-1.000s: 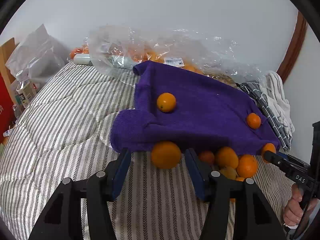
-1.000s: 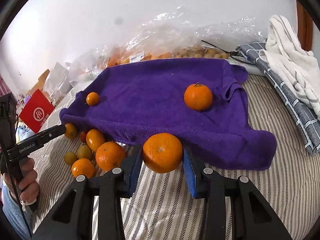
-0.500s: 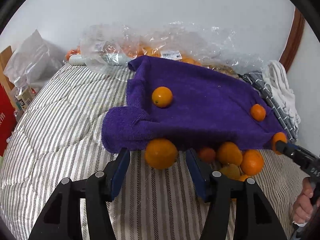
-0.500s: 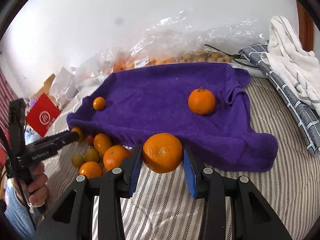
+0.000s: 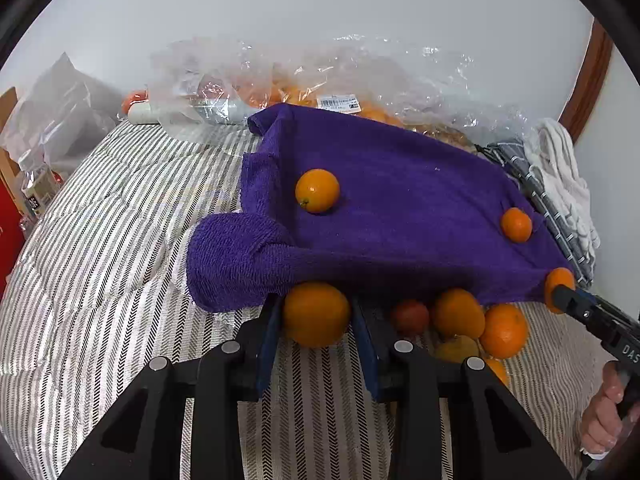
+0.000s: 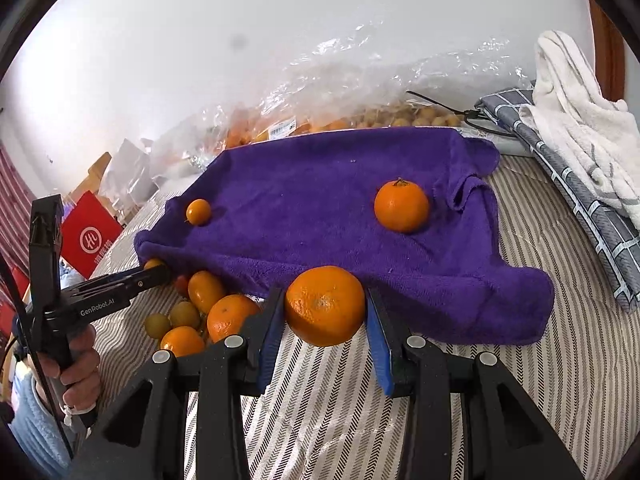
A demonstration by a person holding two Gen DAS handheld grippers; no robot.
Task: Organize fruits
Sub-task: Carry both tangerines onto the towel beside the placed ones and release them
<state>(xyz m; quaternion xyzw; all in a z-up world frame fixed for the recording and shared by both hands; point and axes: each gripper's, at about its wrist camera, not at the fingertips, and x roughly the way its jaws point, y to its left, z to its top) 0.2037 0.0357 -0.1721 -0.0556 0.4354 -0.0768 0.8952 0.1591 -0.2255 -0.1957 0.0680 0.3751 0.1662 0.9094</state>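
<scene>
Purple towel point(image 5: 400, 216) lies spread on the striped bed point(image 5: 100, 260), two oranges resting on top of it. At its near edge, the left hand-held gripper point(image 5: 318, 316) has just been closing and now clamps a smooth orange point(image 5: 317, 314) between its blue pads. The right hand-held gripper point(image 6: 325, 308) grips a dimpled mandarin point(image 6: 325, 305) at the same edge. Between them, just under the towel's hem, sits a loose pile of fruit point(image 6: 200, 312). Plastic bags point(image 5: 320, 80) line the wall behind.
</scene>
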